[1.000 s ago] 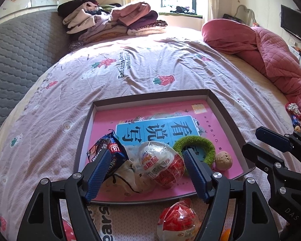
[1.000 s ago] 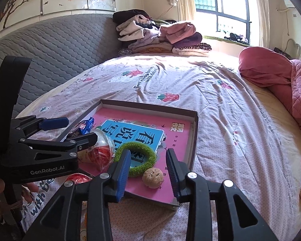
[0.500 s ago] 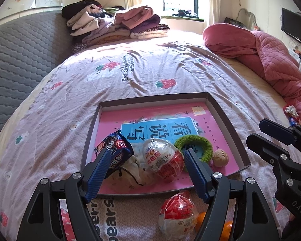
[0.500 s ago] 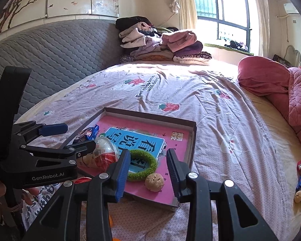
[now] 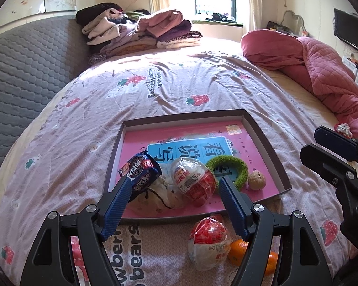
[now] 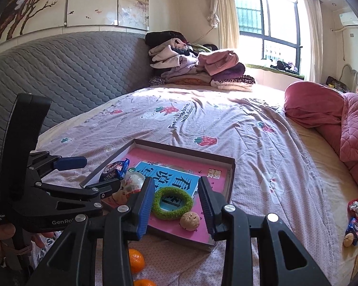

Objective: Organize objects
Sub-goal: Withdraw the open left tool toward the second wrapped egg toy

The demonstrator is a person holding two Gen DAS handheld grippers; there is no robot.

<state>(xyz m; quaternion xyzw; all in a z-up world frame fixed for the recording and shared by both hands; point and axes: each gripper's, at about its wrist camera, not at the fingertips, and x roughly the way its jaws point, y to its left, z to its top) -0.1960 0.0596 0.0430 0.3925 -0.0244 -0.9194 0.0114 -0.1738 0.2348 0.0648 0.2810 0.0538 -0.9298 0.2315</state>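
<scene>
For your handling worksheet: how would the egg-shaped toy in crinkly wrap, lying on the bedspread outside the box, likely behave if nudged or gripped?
The wrapped egg toy is rounded, so it would probably roll or wobble on the soft bedspread. Its glossy loose film looks slippery, so it may slide under pressure. It is probably light, a hollow shell.

I've drawn both grippers up and back from the tray: the left gripper (jaws empty) now shows two oranges by the loose egg; the right gripper likewise.
</scene>
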